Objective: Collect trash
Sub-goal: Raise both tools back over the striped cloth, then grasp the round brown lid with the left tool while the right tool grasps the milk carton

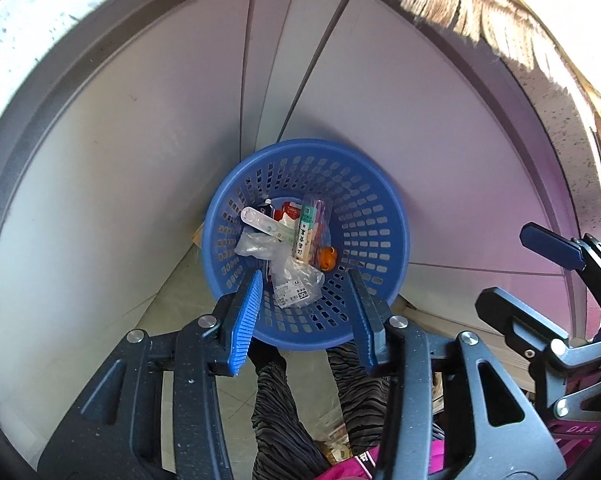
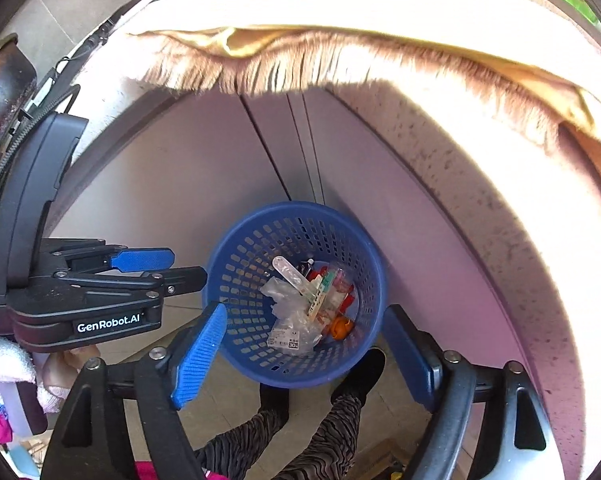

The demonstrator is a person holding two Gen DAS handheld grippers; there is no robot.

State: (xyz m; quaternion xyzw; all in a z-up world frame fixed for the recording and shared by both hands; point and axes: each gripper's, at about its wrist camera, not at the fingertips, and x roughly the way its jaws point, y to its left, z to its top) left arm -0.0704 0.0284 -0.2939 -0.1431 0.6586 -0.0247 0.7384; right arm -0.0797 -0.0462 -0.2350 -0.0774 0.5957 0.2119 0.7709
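A blue perforated waste basket (image 1: pixel 364 200) stands on the floor against pale cabinet doors, seen from above; it also shows in the right wrist view (image 2: pixel 256 248). Inside lie clear plastic wrappers (image 1: pixel 296 280), a white plastic strip (image 1: pixel 262 222), a printed packet (image 1: pixel 305 228) and a small orange object (image 1: pixel 327 258). My left gripper (image 1: pixel 306 304) is open and empty above the basket's near rim. My right gripper (image 2: pixel 304 344) is open and empty, wide around the basket from above. The left gripper (image 2: pixel 156 264) also shows at the left of the right wrist view.
A fringed beige cloth (image 2: pixel 300 68) hangs over the speckled counter edge (image 2: pixel 480 184) above. The person's legs in striped trousers (image 2: pixel 332 420) stand just before the basket. Pale cabinet doors (image 1: pixel 140 160) rise behind it. The floor is tiled (image 1: pixel 172 300).
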